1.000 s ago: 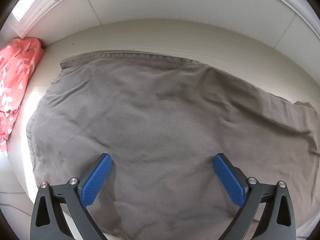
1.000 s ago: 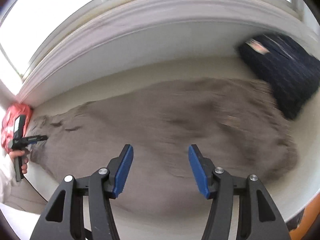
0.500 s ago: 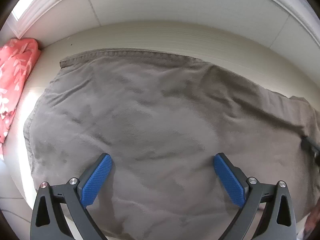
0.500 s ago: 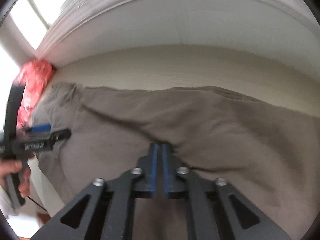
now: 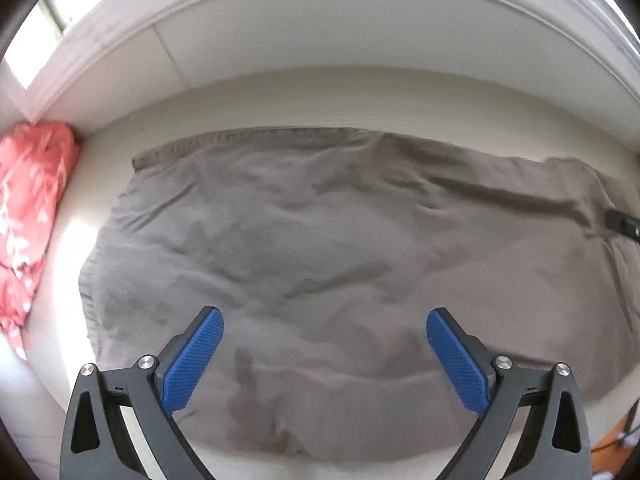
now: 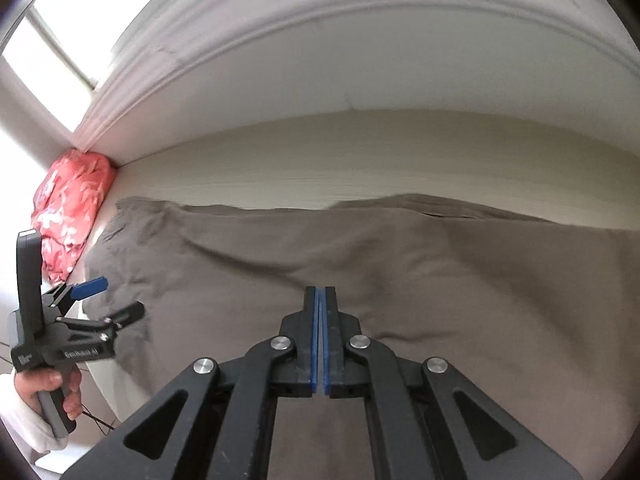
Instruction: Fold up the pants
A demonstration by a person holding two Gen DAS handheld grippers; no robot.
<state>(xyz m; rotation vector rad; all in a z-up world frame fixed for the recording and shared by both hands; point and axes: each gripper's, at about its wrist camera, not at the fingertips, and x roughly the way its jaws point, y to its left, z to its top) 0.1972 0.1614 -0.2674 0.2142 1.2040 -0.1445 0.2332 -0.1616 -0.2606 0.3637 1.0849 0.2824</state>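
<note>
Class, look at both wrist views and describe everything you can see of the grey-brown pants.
The grey-brown pants are soft, matte woven cloth, wrinkled, spread flat across a cream surface. A stitched hem runs along the far left edge. The right gripper, shut, seems to pinch a raised fold. The left gripper hovers open above.

Both tools had black frames, blue ribbed pads (image 5: 192, 364) and silver screws; a white sleeve (image 6: 24, 420) showed.
</note>
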